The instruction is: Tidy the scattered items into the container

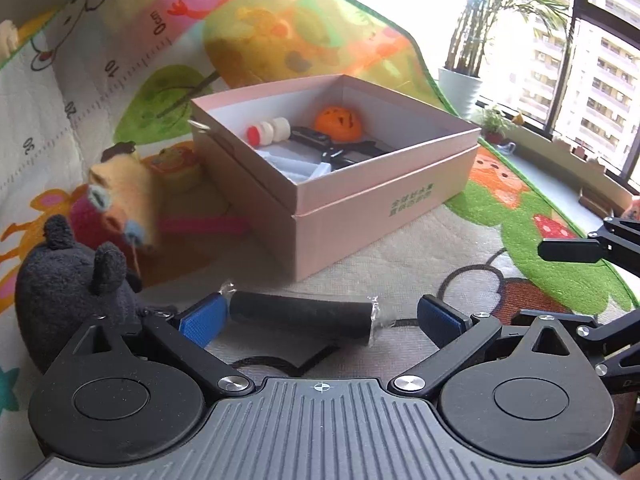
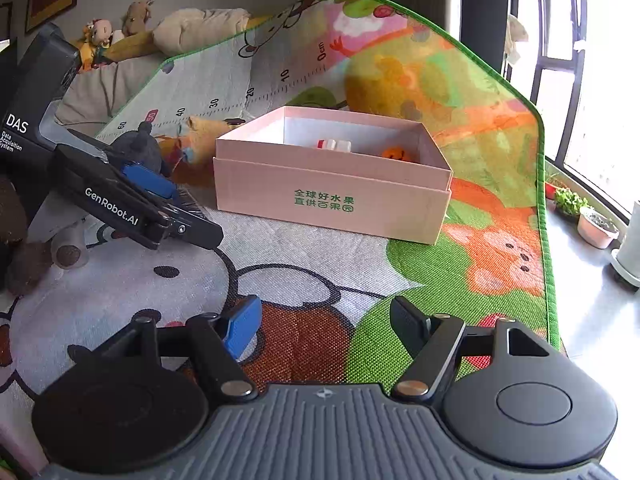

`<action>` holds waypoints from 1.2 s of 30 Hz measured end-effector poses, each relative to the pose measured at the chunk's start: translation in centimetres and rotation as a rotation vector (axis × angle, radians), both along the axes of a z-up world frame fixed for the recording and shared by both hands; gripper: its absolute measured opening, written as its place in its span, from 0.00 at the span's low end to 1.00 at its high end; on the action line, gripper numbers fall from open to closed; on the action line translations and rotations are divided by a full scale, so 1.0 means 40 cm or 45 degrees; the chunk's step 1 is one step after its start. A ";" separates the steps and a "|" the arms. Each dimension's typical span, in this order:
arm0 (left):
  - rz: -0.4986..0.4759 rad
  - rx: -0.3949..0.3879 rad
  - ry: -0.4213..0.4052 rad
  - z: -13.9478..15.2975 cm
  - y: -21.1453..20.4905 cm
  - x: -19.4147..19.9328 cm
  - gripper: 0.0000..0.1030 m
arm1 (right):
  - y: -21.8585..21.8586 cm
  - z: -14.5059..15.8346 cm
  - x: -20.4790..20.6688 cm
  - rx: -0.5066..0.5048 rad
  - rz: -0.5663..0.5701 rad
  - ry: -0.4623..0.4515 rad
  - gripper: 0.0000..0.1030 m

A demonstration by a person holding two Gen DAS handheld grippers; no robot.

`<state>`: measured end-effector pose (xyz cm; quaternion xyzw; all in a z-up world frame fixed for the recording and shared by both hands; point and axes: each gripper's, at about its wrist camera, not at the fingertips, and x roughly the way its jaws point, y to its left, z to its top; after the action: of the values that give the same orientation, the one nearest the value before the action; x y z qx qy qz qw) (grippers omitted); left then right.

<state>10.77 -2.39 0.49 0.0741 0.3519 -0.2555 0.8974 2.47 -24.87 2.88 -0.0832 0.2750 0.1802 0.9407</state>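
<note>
A pink cardboard box (image 1: 372, 208) stands open on the play mat and holds an orange ball (image 1: 338, 122), a white bottle with a red cap (image 1: 268, 130) and dark items (image 1: 344, 152). A black cylinder in clear wrap (image 1: 300, 314) lies on the mat between the blue pads of my left gripper (image 1: 322, 320), which is open; its left end is close to the left pad, its right end apart. A black plush (image 1: 72, 280) and a tan plush (image 1: 120, 196) lie left of the box. My right gripper (image 2: 326, 326) is open over bare mat, with the box (image 2: 332, 200) ahead of it.
The colourful mat (image 2: 480, 272) ends at a green border on the right, with grey floor, potted plants (image 2: 596, 228) and a window beyond. Cushions and toys (image 2: 192, 28) lie behind the mat. My left gripper (image 2: 180, 208) reaches in from the left; a small pale tube (image 2: 70, 252) lies under it.
</note>
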 end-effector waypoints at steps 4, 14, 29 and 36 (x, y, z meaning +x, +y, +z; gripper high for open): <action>-0.060 -0.106 0.113 0.001 -0.015 -0.018 1.00 | -0.013 0.000 0.000 -0.024 -0.033 -0.015 0.75; -0.199 -0.163 0.225 0.009 -0.081 -0.108 1.00 | -0.062 -0.011 0.009 -0.004 -0.125 0.010 0.80; 0.604 0.357 -0.249 0.049 0.117 0.010 1.00 | -0.055 -0.017 0.009 -0.017 -0.112 0.006 0.88; 0.671 0.213 -0.096 0.001 0.186 0.072 0.98 | -0.055 -0.019 0.009 -0.016 -0.108 0.005 0.89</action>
<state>13.65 5.07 0.52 0.0634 0.3453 0.0195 0.9361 2.83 -27.06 2.14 -0.0769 0.2814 0.1388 0.9464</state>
